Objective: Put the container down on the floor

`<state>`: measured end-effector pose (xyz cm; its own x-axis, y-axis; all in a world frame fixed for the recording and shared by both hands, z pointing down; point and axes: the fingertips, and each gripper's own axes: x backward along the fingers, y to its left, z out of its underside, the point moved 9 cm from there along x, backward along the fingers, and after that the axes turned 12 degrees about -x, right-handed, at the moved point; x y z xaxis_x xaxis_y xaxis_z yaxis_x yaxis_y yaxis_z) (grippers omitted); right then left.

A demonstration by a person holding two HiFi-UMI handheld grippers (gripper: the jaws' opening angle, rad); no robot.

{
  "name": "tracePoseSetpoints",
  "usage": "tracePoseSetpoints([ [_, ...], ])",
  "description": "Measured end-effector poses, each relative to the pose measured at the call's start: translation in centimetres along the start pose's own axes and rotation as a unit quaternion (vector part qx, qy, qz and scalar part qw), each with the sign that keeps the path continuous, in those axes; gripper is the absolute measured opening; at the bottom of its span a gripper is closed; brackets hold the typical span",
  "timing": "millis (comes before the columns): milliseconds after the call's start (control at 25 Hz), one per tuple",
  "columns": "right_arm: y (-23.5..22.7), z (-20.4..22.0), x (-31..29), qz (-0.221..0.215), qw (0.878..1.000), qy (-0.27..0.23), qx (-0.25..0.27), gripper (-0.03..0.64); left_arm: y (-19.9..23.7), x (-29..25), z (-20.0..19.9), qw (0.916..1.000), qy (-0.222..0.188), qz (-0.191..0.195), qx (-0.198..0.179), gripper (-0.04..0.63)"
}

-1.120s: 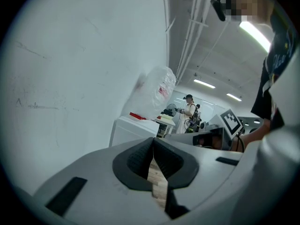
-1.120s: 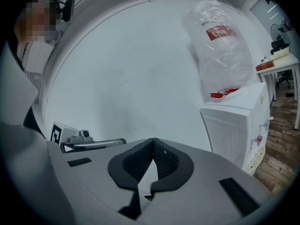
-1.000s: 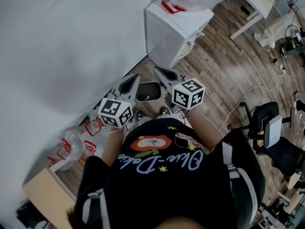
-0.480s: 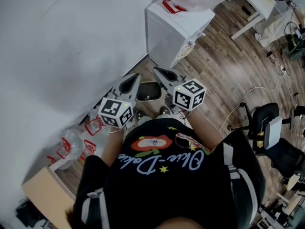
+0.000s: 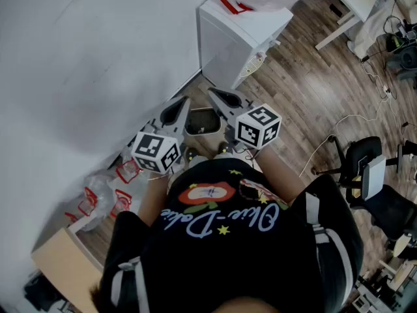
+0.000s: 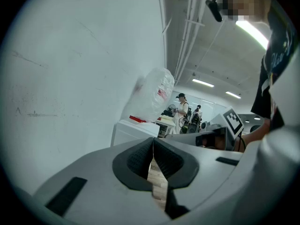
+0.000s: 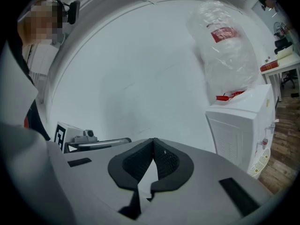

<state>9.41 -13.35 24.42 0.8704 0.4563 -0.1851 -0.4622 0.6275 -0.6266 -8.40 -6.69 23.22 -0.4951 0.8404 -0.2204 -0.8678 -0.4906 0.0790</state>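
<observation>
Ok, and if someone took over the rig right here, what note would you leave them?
Left gripper: jaws shut, nothing between them.
Right gripper: jaws shut, also empty.
Container: a small dark bin. In the head view it seems to stand on the wooden floor near the wall, between the two grippers. Neither holds it.
Done: the container looks set down.
Left: probably only to draw both grippers away, and to check that the bin stands upright.

Wood-plank floor [image 5: 313, 90], clear glossy plastic bag [image 7: 227, 50], matt wht wall [image 5: 78, 57].
</observation>
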Motion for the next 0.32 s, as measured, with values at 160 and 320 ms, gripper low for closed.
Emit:
tracePoseSetpoints([
  [160,0.20,0.04,0.09,0.000,1.000,-0.002,0.001,-0.001,-0.06,0.18,-0.08,1.0000,-0.002,0.000,-0.001,0.005],
  [320,0.44,0.14,0.18,0.000,1.000,-0.003,0.001,0.000,-0.09,0.45,-0.10,1.0000,-0.004,-0.001,-0.002,0.005],
])
